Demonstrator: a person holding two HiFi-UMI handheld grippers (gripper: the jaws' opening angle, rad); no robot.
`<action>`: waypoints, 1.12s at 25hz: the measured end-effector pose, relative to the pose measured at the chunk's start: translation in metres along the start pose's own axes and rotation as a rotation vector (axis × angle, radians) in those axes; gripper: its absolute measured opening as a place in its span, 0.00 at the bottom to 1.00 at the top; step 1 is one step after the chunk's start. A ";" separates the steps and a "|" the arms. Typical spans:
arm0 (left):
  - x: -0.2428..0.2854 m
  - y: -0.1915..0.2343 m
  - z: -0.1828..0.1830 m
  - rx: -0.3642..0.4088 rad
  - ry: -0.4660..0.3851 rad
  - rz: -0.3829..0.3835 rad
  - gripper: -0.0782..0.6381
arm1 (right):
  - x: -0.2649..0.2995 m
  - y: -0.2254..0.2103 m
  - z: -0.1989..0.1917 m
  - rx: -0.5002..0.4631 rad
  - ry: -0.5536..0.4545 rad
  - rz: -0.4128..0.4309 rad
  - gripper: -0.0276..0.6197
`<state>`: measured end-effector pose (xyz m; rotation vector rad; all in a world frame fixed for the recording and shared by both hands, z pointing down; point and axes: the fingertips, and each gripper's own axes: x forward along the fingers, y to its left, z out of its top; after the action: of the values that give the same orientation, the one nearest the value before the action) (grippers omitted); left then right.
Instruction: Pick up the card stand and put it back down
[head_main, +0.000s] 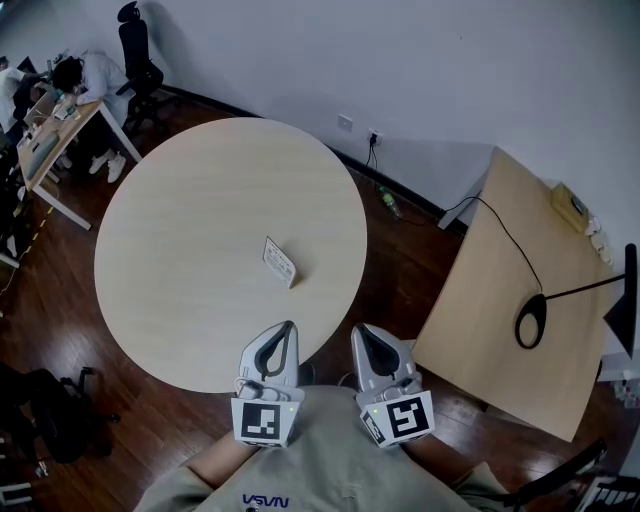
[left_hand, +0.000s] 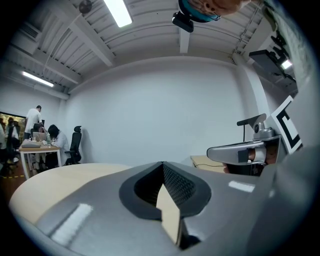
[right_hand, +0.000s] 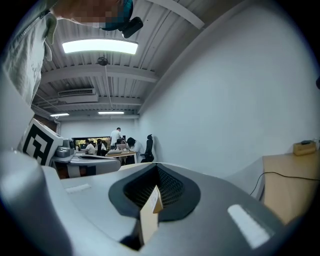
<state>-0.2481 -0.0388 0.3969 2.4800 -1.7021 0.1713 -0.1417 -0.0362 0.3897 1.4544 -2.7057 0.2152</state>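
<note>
round tabletop in an office, card stand upright near its middle.
left tongs and right tongs hang at the near edge, both closed tight and empty, well short of the card stand; the pick-up looks not yet begun, so the next move calls for a forward reach and opened tips.

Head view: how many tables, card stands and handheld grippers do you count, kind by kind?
Tables: 3 (round table, square table, far desk)
Card stand: 1
Grippers: 2 (left gripper, right gripper)
Total: 6
</note>
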 end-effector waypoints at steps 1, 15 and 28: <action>-0.002 0.001 -0.002 -0.005 0.004 0.002 0.12 | 0.000 0.002 -0.001 0.001 0.001 0.000 0.04; -0.003 0.002 -0.005 -0.009 0.009 -0.004 0.12 | 0.000 0.007 -0.006 0.016 0.009 0.000 0.04; -0.002 -0.005 -0.004 -0.002 0.014 0.016 0.12 | -0.004 0.003 -0.005 0.013 0.008 0.018 0.04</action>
<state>-0.2448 -0.0341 0.4007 2.4585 -1.7159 0.1882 -0.1421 -0.0304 0.3943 1.4303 -2.7170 0.2400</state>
